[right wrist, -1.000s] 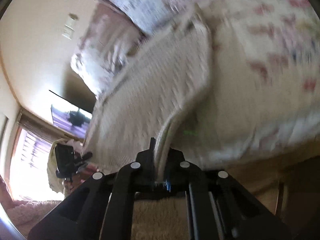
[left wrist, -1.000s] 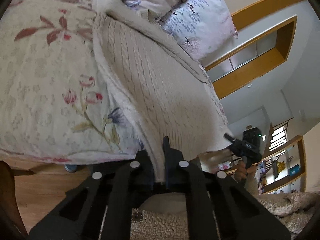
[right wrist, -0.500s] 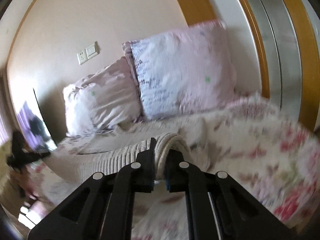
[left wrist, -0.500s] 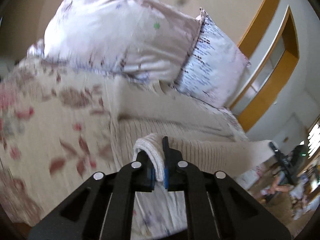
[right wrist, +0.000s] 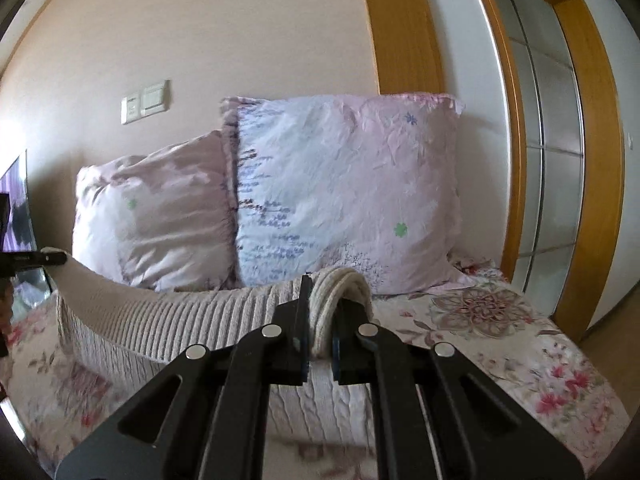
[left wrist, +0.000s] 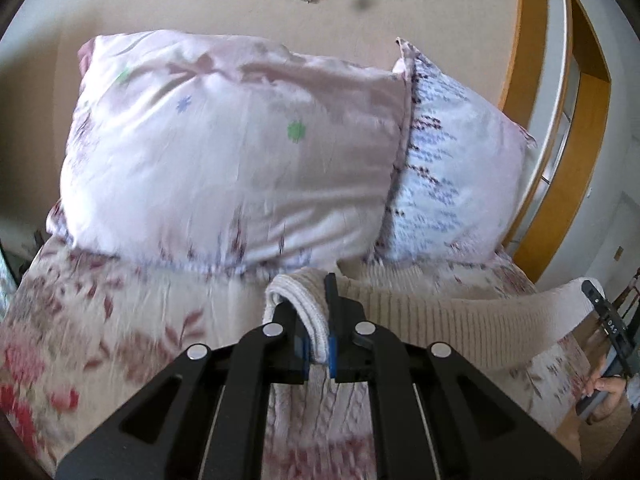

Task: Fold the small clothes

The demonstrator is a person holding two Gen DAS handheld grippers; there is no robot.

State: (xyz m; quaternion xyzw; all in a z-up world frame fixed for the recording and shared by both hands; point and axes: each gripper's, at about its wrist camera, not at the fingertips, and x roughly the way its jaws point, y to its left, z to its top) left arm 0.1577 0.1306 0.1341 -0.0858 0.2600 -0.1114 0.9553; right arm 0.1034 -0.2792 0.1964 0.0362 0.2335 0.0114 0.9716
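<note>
Floral bed [right wrist: 520,344], sweater [left wrist: 460,320] stretched crosswise (ribbed hem)

Soft daylight fills both views. Fisheye bending curves the edges, corners darken, and the bedspread [left wrist: 80,340] smears with motion blur.

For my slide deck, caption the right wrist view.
Right gripper shut on a cream knit sweater's ribbed hem, lifted before two pillows.
</note>
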